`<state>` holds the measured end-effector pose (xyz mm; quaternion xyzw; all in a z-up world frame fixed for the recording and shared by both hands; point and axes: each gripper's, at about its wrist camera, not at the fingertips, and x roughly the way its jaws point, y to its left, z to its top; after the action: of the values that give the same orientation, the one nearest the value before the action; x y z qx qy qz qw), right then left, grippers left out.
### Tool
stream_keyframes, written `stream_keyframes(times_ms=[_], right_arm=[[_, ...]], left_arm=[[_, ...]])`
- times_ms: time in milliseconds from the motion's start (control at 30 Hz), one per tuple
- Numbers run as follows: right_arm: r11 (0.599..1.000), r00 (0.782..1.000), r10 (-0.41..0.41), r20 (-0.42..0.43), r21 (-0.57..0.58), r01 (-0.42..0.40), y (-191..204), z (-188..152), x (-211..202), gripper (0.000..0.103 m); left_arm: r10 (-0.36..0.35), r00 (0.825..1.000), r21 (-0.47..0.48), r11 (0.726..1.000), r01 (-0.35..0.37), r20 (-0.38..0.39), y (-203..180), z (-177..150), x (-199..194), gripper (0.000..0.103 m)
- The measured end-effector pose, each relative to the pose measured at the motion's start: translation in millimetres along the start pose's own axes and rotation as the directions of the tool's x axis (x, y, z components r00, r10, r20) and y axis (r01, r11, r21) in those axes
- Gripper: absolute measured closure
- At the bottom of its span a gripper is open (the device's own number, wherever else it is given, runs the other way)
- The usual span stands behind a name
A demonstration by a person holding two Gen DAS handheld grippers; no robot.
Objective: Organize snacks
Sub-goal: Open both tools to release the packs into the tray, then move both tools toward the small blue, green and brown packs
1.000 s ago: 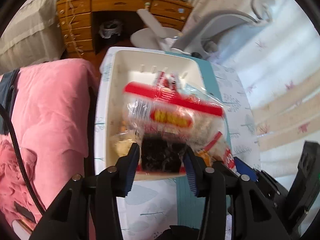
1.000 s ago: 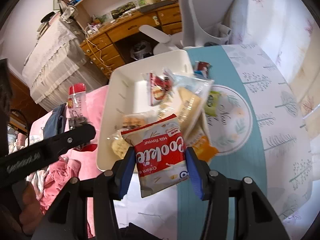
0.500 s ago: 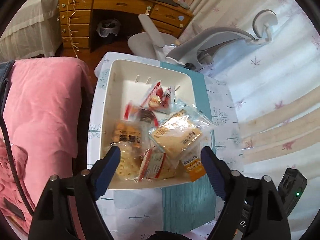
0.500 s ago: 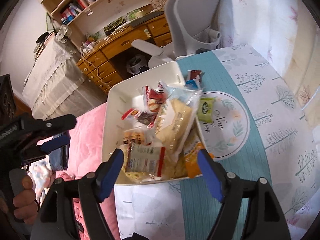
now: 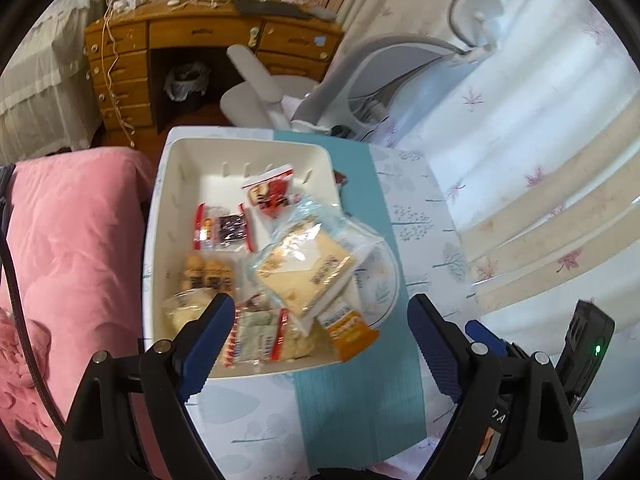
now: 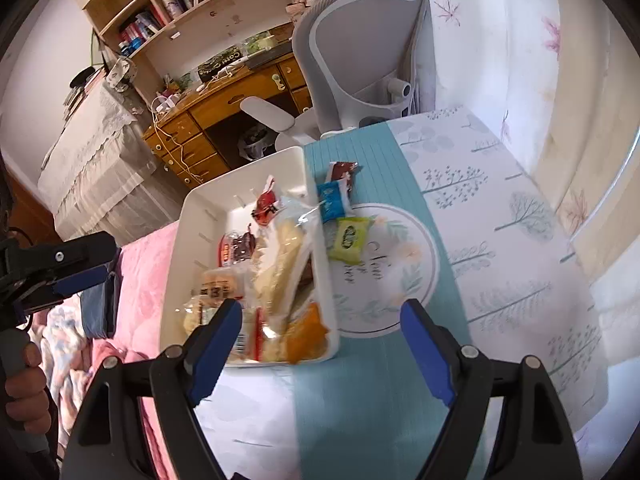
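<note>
On the tablecloth-covered table (image 6: pixel 500 216), a white plastic bin (image 5: pixel 172 216) sits at the left edge beside a pink quilt (image 5: pixel 76 240), and most of the snacks are piled inside it. The left gripper (image 5: pixel 320 336) hovers above the bin's near end, its jaws opening with nothing between them; the right gripper (image 6: pixel 322 340) hangs over the bin's near right corner, its jaws likewise opening and empty. Inside the bin, a large clear bag of pale crackers (image 5: pixel 308 268) leans across the right wall, a red-and-white packet (image 5: pixel 270 192) lies near the far end, a dark cake in a red-edged wrapper (image 5: pixel 224 230) lies left of centre, and a cookie packet with red edges (image 5: pixel 256 338) rests at the near end. An orange packet (image 5: pixel 348 330) juts over the near right corner. Outside the bin, on the round printed placemat (image 6: pixel 400 280), lie a green packet (image 6: pixel 350 238), a blue packet (image 6: pixel 332 202) and a brown packet (image 6: pixel 342 172). A person's hand (image 6: pixel 20 384) grips the left gripper's handle.
</note>
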<state>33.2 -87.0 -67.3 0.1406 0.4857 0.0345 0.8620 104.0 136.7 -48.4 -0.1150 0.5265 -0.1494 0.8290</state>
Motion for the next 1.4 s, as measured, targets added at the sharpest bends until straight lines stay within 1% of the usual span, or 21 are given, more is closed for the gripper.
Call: stream_keyframes(times_ms=[100,300,467,600,700,733,833,933,1000,1100,1167,1267,1367,1400], right_arm=[[0.999,1.0,0.005,0.001,-0.044,-0.005,-13.6,6.0,-1.7,0.021],[0.984,0.999,0.052,0.004,-0.17,-0.05,-40.5,21.4,-2.2,0.021],[0.951,0.994,0.112,0.002,-0.291,-0.107,-62.5,35.9,4.6,0.021],[0.914,0.986,0.167,-0.014,-0.372,-0.16,-76.8,46.6,16.3,0.021],[0.876,0.978,0.21,-0.009,-0.442,-0.192,-85.9,54.7,27.5,0.021],[0.869,0.976,0.216,-0.007,-0.454,-0.196,-87.6,55.4,29.8,0.021],[0.84,0.967,0.256,-0.013,-0.492,-0.229,-96.1,61.8,46.3,0.021],[0.818,0.961,0.274,-0.019,-0.521,-0.244,-100.6,63.7,62.3,0.021],[0.795,0.957,0.288,-0.025,-0.552,-0.253,-101.0,63.2,72.3,0.021],[0.75,0.951,0.306,-0.034,-0.607,-0.263,-98.1,62.5,86.3,0.021],[0.714,0.947,0.32,-0.04,-0.647,-0.269,-94.3,61.4,96.5,0.021],[0.666,0.941,0.328,-0.079,-0.688,-0.29,-88.3,60.2,113.9,0.021],[0.631,0.933,0.349,-0.088,-0.714,-0.303,-82.7,59.4,128.6,0.021],[0.624,0.931,0.352,-0.093,-0.719,-0.307,-81.1,59.2,132.6,0.021]], left_arm=[[0.011,1.0,-0.015,1.0,-0.011,0.016,-15.0,-8.5,7.4,0.016],[0.021,1.0,-0.046,0.999,-0.021,0.0,-46.8,-23.8,29.5,0.016],[0.06,0.998,-0.06,0.996,-0.061,-0.021,-73.2,-25.0,49.4,0.016],[0.101,0.995,-0.057,0.993,-0.102,-0.025,-90.3,-14.2,63.1,0.016],[0.134,0.991,-0.045,0.99,-0.135,-0.029,-99.8,0.6,73.6,0.016],[0.149,0.988,-0.044,0.988,-0.15,-0.04,-102.3,8.6,79.4,0.016],[0.163,0.984,-0.041,0.985,-0.166,-0.076,-106.4,30.1,92.7,0.016],[0.206,0.973,-0.017,0.978,-0.209,-0.107,-112.0,58.1,107.6,0.016],[0.222,0.967,-0.001,0.975,-0.224,-0.126,-114.3,74.0,116.9,0.016],[0.272,0.949,0.059,0.962,-0.265,-0.16,-120.4,103.2,137.8,0.016],[0.294,0.941,0.096,0.955,-0.281,-0.167,-123.4,117.5,149.7,0.016],[0.328,0.924,0.15,0.941,-0.303,-0.194,-125.8,138.7,173.9,0.016],[0.352,0.912,0.208,0.928,-0.31,-0.209,-127.5,156.2,196.8,0.016],[0.369,0.903,0.234,0.919,-0.318,-0.222,-127.6,162.5,208.1,0.016]])
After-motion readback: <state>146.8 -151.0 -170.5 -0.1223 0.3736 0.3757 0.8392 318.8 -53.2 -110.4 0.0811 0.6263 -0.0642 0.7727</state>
